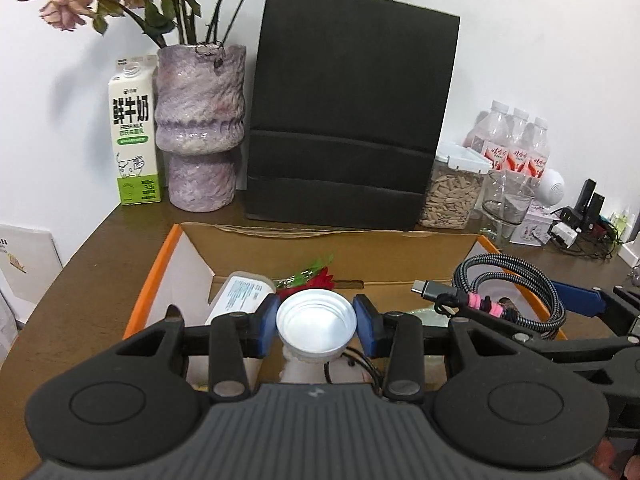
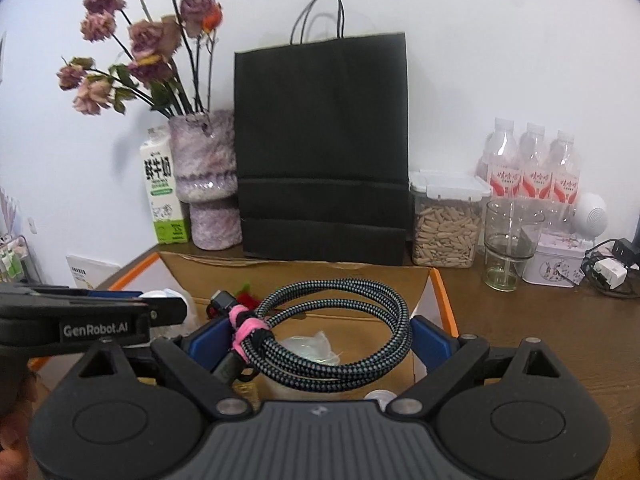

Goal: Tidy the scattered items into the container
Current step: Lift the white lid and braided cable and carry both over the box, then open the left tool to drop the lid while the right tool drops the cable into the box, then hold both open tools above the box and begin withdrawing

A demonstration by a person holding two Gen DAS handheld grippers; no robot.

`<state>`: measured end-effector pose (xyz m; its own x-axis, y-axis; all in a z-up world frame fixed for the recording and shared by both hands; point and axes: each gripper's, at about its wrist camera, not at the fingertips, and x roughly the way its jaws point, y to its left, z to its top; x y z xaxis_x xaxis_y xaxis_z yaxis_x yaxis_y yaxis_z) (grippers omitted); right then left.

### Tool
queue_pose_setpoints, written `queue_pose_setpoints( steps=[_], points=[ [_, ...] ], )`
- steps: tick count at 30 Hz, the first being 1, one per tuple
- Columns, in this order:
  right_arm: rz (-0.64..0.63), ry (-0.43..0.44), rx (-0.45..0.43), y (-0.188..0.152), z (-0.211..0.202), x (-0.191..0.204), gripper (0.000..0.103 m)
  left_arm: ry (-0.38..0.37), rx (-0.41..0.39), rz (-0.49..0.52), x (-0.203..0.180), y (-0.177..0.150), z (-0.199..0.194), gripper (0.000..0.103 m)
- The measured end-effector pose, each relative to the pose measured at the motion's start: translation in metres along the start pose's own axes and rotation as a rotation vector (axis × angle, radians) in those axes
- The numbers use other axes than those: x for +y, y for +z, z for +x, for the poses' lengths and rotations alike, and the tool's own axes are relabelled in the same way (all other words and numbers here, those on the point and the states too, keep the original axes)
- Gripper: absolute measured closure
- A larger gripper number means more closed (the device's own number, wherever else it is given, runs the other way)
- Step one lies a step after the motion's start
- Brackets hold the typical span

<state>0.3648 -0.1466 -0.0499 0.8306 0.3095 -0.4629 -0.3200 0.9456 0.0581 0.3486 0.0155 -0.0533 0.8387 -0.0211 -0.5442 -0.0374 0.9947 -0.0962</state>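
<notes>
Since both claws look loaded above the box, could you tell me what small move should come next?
Probably lower the left claw and release its small white plastic bottle into the orange-edged cardboard box: it already hangs above the box's open interior, as does the right claw's coiled braided cable.

A dark wooden counter (image 2: 520, 320) is set against a white wall. An open cardboard box (image 1: 320, 240) is carried at its front. Behind it stand a milk carton (image 1: 134, 132), vase (image 1: 200, 128), black paper bag (image 1: 348, 120), seed container (image 2: 446, 220) and glass (image 2: 506, 244).

Even, bright indoor light; soft shadows on white wall (image 1: 540, 40). Fisheye bends edges, dark corner vignette. Slight blur in right wrist view.
</notes>
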Motion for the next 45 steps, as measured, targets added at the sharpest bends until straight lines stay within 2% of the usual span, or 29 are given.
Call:
queue_pose_setpoints(
  steps=[11,13,15,16,18,23,26,45],
  points=[
    [-0.021,0.013,0.043,0.001,0.023,-0.003,0.008,0.037,0.02,0.031,-0.002,0.004,0.019,0.062],
    [-0.005,0.028,0.041,0.002,0.021,-0.005,0.008,0.055,0.02,0.033,-0.002,0.005,0.018,0.058],
    [-0.019,0.024,0.03,0.003,0.018,-0.003,0.007,0.063,0.016,0.033,-0.002,0.005,0.015,0.041],
    [-0.027,0.011,0.019,0.003,0.015,-0.001,0.005,0.082,0.014,0.034,-0.002,0.006,0.013,0.036],
    [-0.034,-0.001,0.008,0.005,0.012,0.0,0.002,0.12,0.006,0.041,-0.003,0.007,0.01,0.016],
    [-0.025,0.013,-0.001,0.008,0.006,-0.001,0.001,0.144,-0.002,0.031,0.0,0.011,0.006,0.003],
    [-0.024,0.015,0.0,0.009,0.006,-0.002,0.001,0.151,-0.003,0.033,0.001,0.011,0.006,0.0],
    [-0.037,0.022,0.013,0.008,0.003,0.001,0.0,0.136,-0.002,0.031,-0.001,0.011,0.002,0.0]
  ],
)
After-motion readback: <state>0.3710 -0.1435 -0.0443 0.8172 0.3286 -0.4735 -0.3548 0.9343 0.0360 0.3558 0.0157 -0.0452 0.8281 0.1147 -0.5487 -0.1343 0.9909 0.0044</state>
